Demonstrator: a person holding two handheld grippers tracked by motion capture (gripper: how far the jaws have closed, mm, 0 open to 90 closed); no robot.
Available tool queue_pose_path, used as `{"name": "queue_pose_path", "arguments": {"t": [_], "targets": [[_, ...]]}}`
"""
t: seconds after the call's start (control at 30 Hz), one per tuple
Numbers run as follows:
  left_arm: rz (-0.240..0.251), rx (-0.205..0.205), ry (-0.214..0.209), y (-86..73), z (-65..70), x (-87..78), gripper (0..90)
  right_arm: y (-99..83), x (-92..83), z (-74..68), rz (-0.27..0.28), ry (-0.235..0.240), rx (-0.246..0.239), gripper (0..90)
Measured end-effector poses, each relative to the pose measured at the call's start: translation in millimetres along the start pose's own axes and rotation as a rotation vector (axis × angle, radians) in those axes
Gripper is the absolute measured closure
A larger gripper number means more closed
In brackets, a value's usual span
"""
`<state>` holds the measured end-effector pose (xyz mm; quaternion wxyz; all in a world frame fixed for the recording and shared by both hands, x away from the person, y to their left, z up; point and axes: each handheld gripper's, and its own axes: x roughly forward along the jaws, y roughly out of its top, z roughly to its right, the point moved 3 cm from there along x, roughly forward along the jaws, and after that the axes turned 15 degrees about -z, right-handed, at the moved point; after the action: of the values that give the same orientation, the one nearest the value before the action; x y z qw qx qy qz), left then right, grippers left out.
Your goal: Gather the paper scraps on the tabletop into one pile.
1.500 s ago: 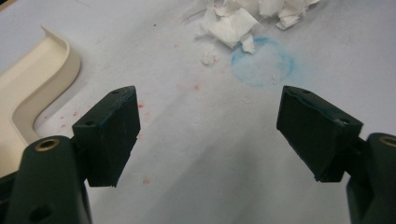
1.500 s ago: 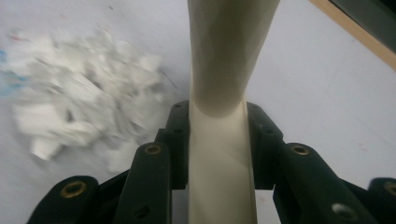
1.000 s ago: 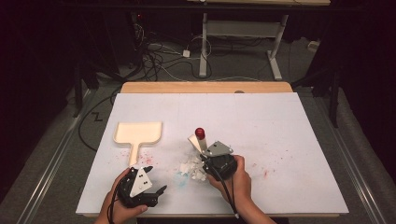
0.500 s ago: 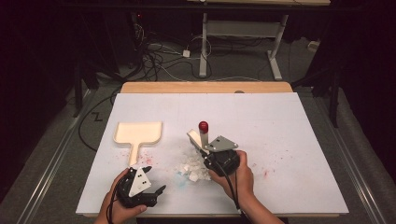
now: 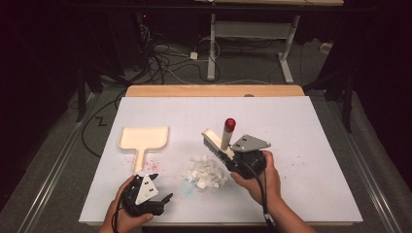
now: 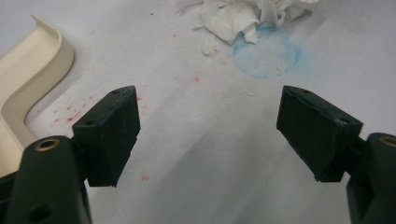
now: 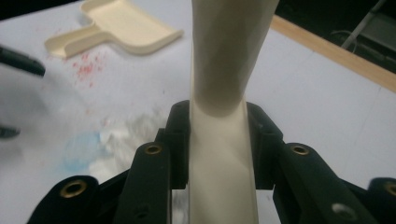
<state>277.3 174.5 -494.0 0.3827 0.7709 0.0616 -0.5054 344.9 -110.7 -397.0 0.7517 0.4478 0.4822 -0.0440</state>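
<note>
The right gripper [image 5: 232,156] is clamped on the cream plastic brush with red-tipped handle [image 5: 219,138], beside the pile of torn white paper scraps [image 5: 206,172] near the white table's [image 5: 301,126] front edge. The left gripper [image 5: 154,198], jaws apart, holds nothing at the front-left edge, near the cream plastic dustpan [image 5: 144,139].

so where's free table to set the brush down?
Free: the far strip of the white table beyond the dustpan and brush, and the right side past the right gripper, which has only faint red specks. Crowded: the near centre, where the paper scraps lie between the left gripper and the right one.
</note>
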Motion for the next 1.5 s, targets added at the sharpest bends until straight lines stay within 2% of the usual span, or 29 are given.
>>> {"name": "queue_pose_path", "arguments": {"t": [0.03, 0.1, 0.17, 0.2, 0.23, 0.3, 0.33, 0.5, 0.57, 0.67, 0.73, 0.77, 0.83, 0.87, 0.97, 1.03, 1.07, 1.13, 1.5], "targets": [[0.005, 0.003, 0.006, -0.7, -1.4, -0.3, 20.8, -11.2, -10.6, 7.4, -0.032, -0.004, -0.024, 67.8], [0.004, 0.0, 0.009, -1.6, -1.8, -0.4, 20.9, -22.6, -19.2, 14.1, -0.053, -0.009, -0.043, 67.8], [0.004, -0.001, 0.009, -1.8, -1.6, -0.8, 20.8, -39.4, -29.8, 23.1, -0.073, 0.022, -0.052, 67.8], [0.004, -0.001, 0.009, -1.9, -1.3, -0.9, 20.8, -39.4, -29.8, 23.1, -0.073, 0.022, -0.052, 67.8], [0.002, 0.0, 0.008, -1.8, -0.8, -0.9, 20.8, -53.3, -36.7, 27.7, -0.106, 0.046, -0.07, 67.8], [-0.003, 0.004, 0.012, -1.2, -0.3, -0.6, 20.8, -58.0, -38.9, 28.7, -0.116, 0.054, -0.08, 67.8], [-0.006, 0.006, 0.01, -0.4, 0.9, 0.0, 20.8, -70.4, -45.1, 29.7, -0.143, 0.082, -0.107, 67.8], [-0.018, 0.013, 0.008, 1.0, 2.4, 2.7, 20.9, -85.1, -46.2, 29.5, -0.187, 0.109, -0.128, 67.8], [-0.026, 0.006, -0.003, 1.4, 3.3, 4.1, 20.8, -86.8, -40.9, 26.4, -0.206, 0.133, -0.146, 67.8], [-0.021, 0.017, 0.006, 2.4, 2.8, 4.3, 20.8, -80.5, -31.1, 15.4, -0.212, 0.151, -0.178, 67.8], [-0.02, 0.005, -0.005, 1.7, 2.9, 4.5, 20.8, -75.3, -27.4, 6.8, -0.21, 0.153, -0.203, 67.8], [-0.02, 0.005, -0.005, 1.7, 2.9, 4.5, 20.8, -75.3, -27.4, 6.8, -0.21, 0.153, -0.203, 67.8], [-0.023, 0.004, -0.006, 1.3, 2.1, 4.5, 20.8, -65.8, -19.5, -5.6, -0.208, 0.156, -0.237, 67.8], [-0.022, 0.005, -0.006, 1.2, 2.0, 4.4, 20.8, -63.6, -18.5, -7.7, -0.205, 0.147, -0.239, 67.8], [-0.017, 0.007, -0.005, 0.7, 2.0, 3.6, 20.8, -55.0, -15.5, -12.4, -0.182, 0.186, -0.235, 67.8], [-0.01, 0.011, 0.0, 0.5, 1.0, 3.0, 20.8, -52.6, -14.8, -13.3, -0.174, 0.185, -0.243, 67.8], [-0.014, 0.002, -0.006, -0.1, 1.3, 3.1, 20.8, -48.9, -14.4, -15.1, -0.167, 0.17, -0.245, 67.8], [-0.008, 0.008, -0.001, -0.1, 0.6, 2.8, 20.8, -48.2, -14.9, -14.7, -0.165, 0.16, -0.253, 67.8], [-0.008, 0.012, 0.007, 1.7, 1.7, 2.5, 20.8, -63.8, -38.0, 5.8, -0.137, 0.179, -0.207, 67.8]]}}
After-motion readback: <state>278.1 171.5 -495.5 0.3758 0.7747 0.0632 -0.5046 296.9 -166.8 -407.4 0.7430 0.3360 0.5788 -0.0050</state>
